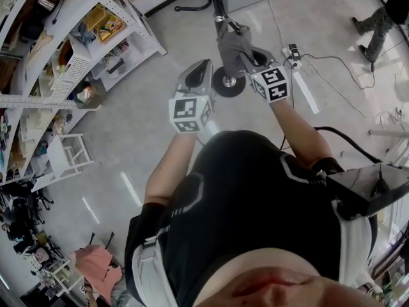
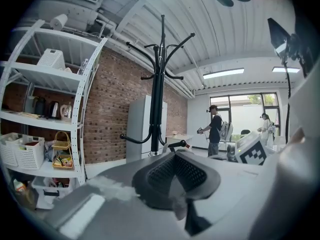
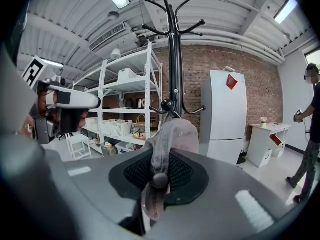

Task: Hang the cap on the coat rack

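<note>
The black coat rack (image 1: 219, 8) stands just ahead of me, its round base (image 1: 228, 82) on the floor. In the right gripper view its pole (image 3: 174, 49) rises behind a grey cap (image 3: 170, 136). My right gripper (image 3: 157, 176) is shut on the cap's fabric, and the cap's crown sits up against a low hook (image 3: 166, 105). In the head view the cap (image 1: 234, 46) hangs at the pole in front of the right gripper (image 1: 251, 57). My left gripper (image 1: 202, 67) is held left of the rack with nothing in it. Its jaws look shut in the left gripper view (image 2: 181, 184), facing the rack (image 2: 158, 84).
White shelving (image 1: 77, 50) with baskets lines the left wall. A white fridge (image 3: 227, 114) stands behind the rack and a white chair (image 1: 67, 155) at the left. Cables (image 1: 332, 62) run over the floor to the right. Another person (image 2: 216, 129) stands farther off.
</note>
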The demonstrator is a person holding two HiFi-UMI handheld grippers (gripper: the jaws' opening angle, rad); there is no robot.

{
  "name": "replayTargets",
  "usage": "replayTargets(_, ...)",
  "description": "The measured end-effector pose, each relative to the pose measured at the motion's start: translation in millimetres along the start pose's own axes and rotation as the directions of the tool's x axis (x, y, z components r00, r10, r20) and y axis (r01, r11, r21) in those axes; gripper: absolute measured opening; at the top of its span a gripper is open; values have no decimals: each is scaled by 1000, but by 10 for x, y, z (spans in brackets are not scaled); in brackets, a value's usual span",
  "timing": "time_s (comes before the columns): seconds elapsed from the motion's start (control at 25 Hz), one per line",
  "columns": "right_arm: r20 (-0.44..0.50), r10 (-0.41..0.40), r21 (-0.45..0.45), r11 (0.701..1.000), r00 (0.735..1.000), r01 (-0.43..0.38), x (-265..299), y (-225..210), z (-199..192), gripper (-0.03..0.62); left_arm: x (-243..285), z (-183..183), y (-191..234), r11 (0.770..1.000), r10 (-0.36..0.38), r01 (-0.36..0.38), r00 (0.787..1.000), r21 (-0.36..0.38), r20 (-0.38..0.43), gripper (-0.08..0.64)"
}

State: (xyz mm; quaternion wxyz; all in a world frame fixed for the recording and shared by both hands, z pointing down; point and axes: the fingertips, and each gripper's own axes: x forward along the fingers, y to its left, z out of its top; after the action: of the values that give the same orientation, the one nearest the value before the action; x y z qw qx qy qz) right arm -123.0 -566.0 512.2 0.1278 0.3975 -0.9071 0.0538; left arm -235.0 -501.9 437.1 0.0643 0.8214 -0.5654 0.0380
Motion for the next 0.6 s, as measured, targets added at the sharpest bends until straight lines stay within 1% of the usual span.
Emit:
replayTargets(0.4, -48, -4, 3, 1000, 999, 4, 176, -29, -220, 61, -21, -1, 32, 1000, -4, 4, 1000, -10, 7, 2)
replayTargets(0.6, -88, 16, 7, 1000, 996, -15, 227, 9, -386, 63, -70, -22, 35, 1000, -2, 2, 1000, -18, 2, 2)
